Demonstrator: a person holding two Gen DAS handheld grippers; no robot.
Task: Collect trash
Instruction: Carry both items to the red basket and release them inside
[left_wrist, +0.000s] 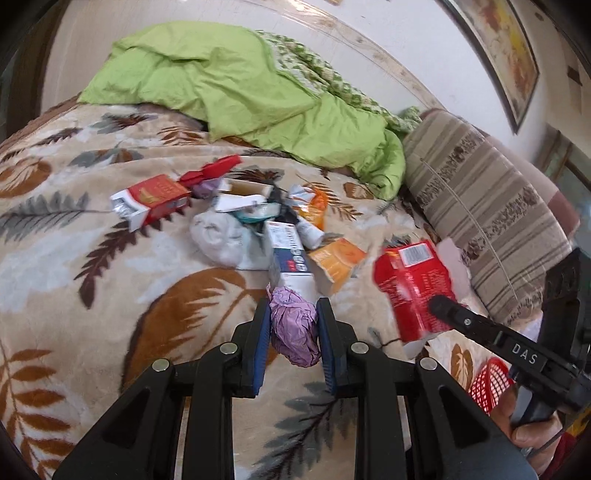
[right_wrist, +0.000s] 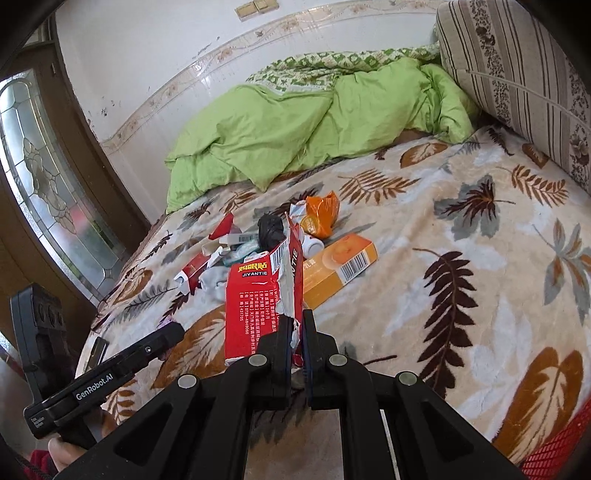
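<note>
Left gripper (left_wrist: 292, 325) jaws clamp crumpled lilac paper wad (left_wrist: 293, 328); right gripper (right_wrist: 295, 332) jaws pinch torn red carton (right_wrist: 258, 299). Red mesh basket (left_wrist: 487, 384) clearest from left wrist.

The blanket (right_wrist: 461, 229) on the bed is cream, printed with brown, rust and grey leaves. A lime-green quilt (left_wrist: 236, 92) with a green-and-white patterned underside lies at the bed's far edge. The pillow (left_wrist: 484, 218) has beige and brown stripes. The crumpled paper ball (left_wrist: 293, 326) is lilac. The torn box (right_wrist: 255, 299) is red with a white barcode; another box (right_wrist: 340, 267) is orange. The basket (left_wrist: 487, 384) is red mesh.
</note>
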